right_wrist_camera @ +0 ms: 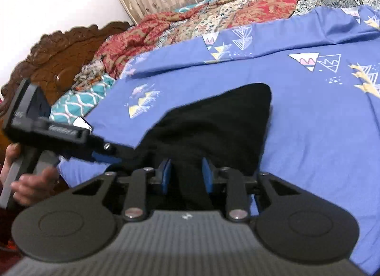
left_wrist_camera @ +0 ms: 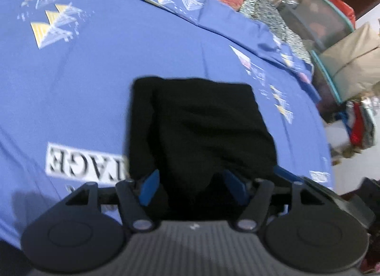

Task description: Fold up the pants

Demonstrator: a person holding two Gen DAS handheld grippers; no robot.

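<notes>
The black pants [left_wrist_camera: 201, 131] are seen as a compact dark bundle in the middle of the left wrist view, lying on a blue bedsheet [left_wrist_camera: 95, 86] printed with triangles; in the right wrist view the same bundle fills the centre and tapers to a rounded corner toward the upper right. It appears already doubled over, so the folding is judged well advanced, with the cloth laid on the flat open part of the sheet where it can be smoothed.

The left gripper [left_wrist_camera: 193, 184] is held at the bottom centre of its frame with the near edge of the pants between its blue pads [left_wrist_camera: 150, 188]. The jaws are spread, and dark cloth sits loosely in the gap without being pressed; this looks like a hold let go so the fold may settle.

The right gripper [right_wrist_camera: 186, 175] is at the bottom centre of its view, its jaws drawn fairly near each other around a narrow strip of black cloth. Whether the pads actually pinch that strip cannot be told, since a sliver of gap seems to remain on each side.

At the left edge of the right wrist view the other gripper's body is seen, gripped by a hand [right_wrist_camera: 26, 181]. A patterned quilt [right_wrist_camera: 213, 17] is bunched along the top, clear of the working area.
</notes>
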